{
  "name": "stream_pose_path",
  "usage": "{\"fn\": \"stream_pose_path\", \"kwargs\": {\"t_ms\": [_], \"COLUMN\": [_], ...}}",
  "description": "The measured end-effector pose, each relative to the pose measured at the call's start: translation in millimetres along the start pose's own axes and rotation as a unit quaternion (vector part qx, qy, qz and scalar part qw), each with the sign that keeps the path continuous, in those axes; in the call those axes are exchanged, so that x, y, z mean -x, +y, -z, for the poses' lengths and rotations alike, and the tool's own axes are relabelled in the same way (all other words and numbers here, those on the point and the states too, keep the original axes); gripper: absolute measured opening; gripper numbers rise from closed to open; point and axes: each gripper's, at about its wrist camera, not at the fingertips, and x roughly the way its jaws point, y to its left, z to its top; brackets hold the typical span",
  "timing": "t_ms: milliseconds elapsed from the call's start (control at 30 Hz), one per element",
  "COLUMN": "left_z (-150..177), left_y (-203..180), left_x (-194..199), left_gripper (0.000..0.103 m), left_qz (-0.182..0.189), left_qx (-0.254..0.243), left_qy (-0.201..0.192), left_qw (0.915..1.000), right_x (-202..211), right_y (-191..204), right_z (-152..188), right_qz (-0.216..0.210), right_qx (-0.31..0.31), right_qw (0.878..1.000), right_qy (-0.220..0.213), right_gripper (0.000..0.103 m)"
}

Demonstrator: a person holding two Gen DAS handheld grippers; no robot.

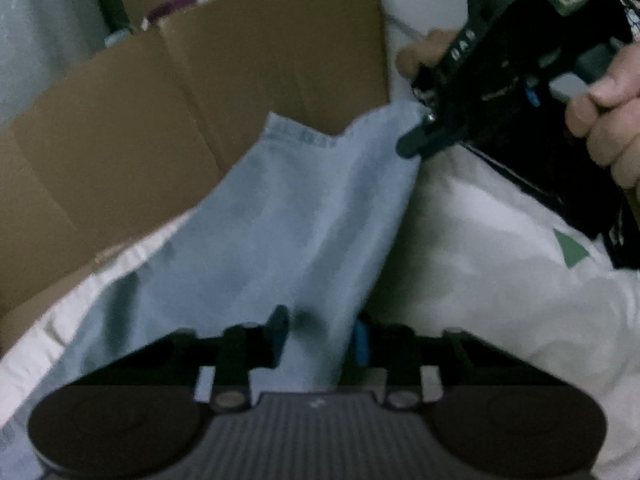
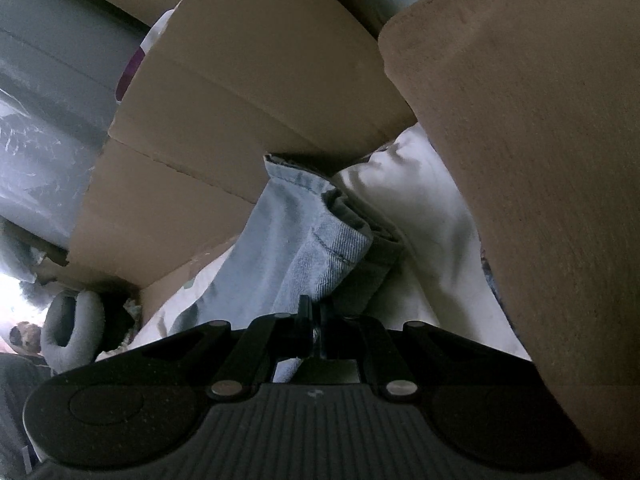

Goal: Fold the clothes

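The left gripper (image 1: 320,334) is gripping a gathered stretch of the light blue denim garment (image 1: 280,216), its two fingers standing apart with the bunched cloth filling the gap between them, so the hold is looking loose rather than pinched flat. From there the denim is running up and away in a taut, creased sheet over the white bedding (image 1: 480,248), with the brown cardboard box (image 1: 200,80) rising behind it along the bedding's far left edge. The hemmed end of the garment is hanging against the box, and at that end's right corner the right gripper (image 1: 416,140) is clamping the fabric, its fingers closed together on the cloth; a hand (image 1: 608,120) is squeezing its handle at the far right. In the right wrist view the right gripper's fingers (image 2: 305,312) are pressing together over a stitched denim fold, and a brown sleeve (image 2: 540,160) is filling the right side. The garment is being held stretched between the two grippers, partly lifted and partly resting on the bedding. Denim like this is probably feeling fairly heavy and limp but not slippery; its thick hems and seams are offering the firmest places to take hold, since they are likely bunching less than the open panel.
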Motion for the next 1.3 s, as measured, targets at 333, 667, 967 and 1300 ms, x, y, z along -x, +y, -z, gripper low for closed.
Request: {"fn": "stream_pose_path", "kwargs": {"t_ms": [333,667,967,1300], "left_z": [-11,-25,-27,-26], "left_y": [12,38,39,34], "left_x": [6,13,5,3], "left_gripper": [0.006,0.004,0.004,0.004], "left_qz": [0.037,0.049,0.058,0.064], "left_qx": [0.050,0.089,0.085,0.073], "left_qy": [-0.025,-0.048,-0.042,-0.035], "left_qw": [0.9977,0.9937,0.9938,0.9947], "right_x": [2,4,-29,-49], "right_y": [8,25,33,32], "right_z": [-5,-22,-15,-22], "right_qz": [-0.031,-0.049,-0.026,0.070], "right_qx": [-0.012,0.022,0.039,0.038], "right_qw": [0.999,0.998,0.999,0.994], "right_qy": [-0.004,-0.015,0.018,0.078], "right_gripper": [0.032,0.036,0.064,0.083]}}
